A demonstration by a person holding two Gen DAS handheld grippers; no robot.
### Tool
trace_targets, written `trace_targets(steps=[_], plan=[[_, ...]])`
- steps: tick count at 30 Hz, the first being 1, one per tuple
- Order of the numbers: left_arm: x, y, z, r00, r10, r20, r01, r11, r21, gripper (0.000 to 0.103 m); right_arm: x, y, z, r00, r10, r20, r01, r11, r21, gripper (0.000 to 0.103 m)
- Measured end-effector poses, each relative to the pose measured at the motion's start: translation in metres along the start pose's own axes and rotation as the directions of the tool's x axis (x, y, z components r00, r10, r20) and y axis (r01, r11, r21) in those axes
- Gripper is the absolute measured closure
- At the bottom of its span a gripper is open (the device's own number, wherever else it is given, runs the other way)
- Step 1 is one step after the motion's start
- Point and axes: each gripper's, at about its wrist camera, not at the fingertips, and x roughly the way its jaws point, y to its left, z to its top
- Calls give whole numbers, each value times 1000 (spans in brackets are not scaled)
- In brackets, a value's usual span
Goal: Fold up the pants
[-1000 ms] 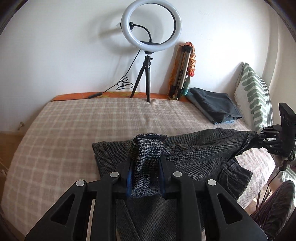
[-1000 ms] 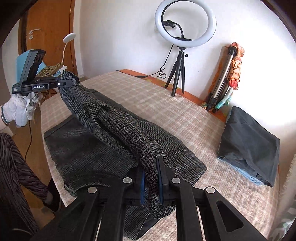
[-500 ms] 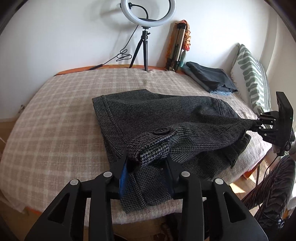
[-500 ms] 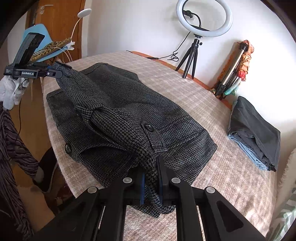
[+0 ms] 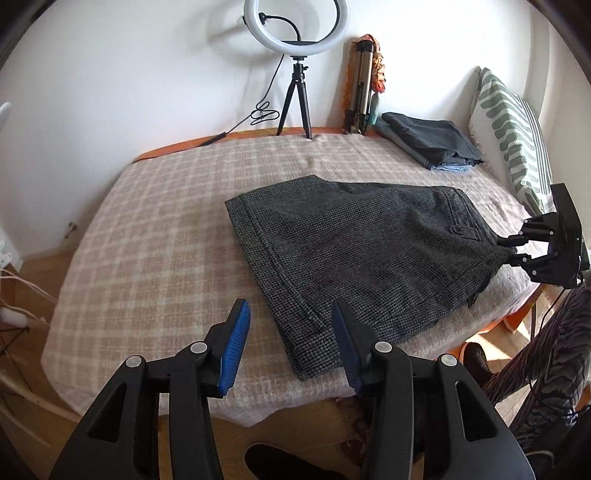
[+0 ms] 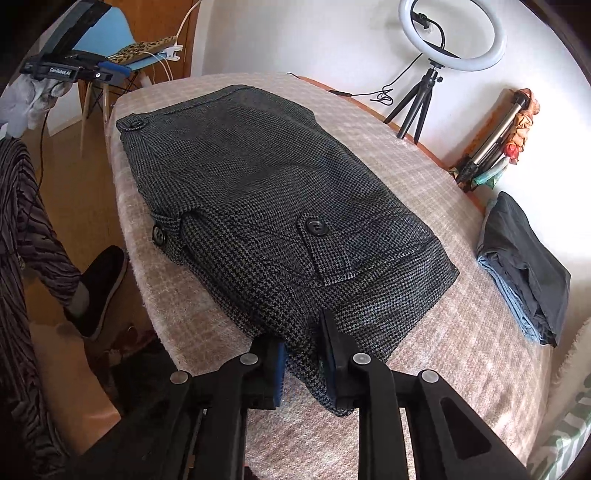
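Observation:
The dark grey houndstooth pants (image 5: 351, 251) lie folded flat on the checked bed cover (image 5: 147, 240). In the left wrist view my left gripper (image 5: 290, 310) hangs over the bed's near edge, jaws opening. Its blue pads (image 5: 236, 332) touch nothing, and the pants' near corner lies on the bed below the gap. My right gripper (image 6: 303, 343) stays low at the opposite corner of the pants (image 6: 258, 192). Its jaws are opening, but the cloth still fills the gap and touches both pads. The left wrist view shows the right gripper (image 5: 511, 250) with the corner drawn to a point.
A ring light on a tripod (image 5: 295, 26) and a folded tripod (image 5: 362, 85) stand at the wall. Folded dark clothes (image 5: 428, 140) and a striped pillow (image 5: 513, 129) sit at the far right. A person's striped trouser leg and black shoe (image 6: 99, 291) stand beside the bed.
The lifted half of the pants has come down flat over the other half. My left gripper let go and drew back toward the bed edge. My right gripper sank and its jaws widened.

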Motion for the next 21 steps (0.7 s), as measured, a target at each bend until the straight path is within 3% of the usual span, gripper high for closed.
trace_targets(steps=[3, 5, 10, 14, 21], plan=[[18, -7, 18, 999, -36, 21, 36, 999, -19, 59, -17, -10, 3, 995, 84, 48, -88, 993, 81, 64], [33, -19, 28, 998, -47, 39, 47, 999, 4, 59, -29, -22, 6, 985, 132, 114, -149, 977, 155, 63], [75, -55, 43, 991, -129, 17, 129, 991, 32, 59, -30, -59, 20, 968, 86, 236, -173, 909, 379, 62], [97, -88, 37, 982, -186, -43, 189, 977, 95, 59, -2, -73, 43, 978, 35, 205, -126, 883, 451, 62], [120, -105, 2, 965, -198, -174, 227, 959, 168, 59, 57, -90, 103, 982, 100, 163, -167, 863, 477, 74]])
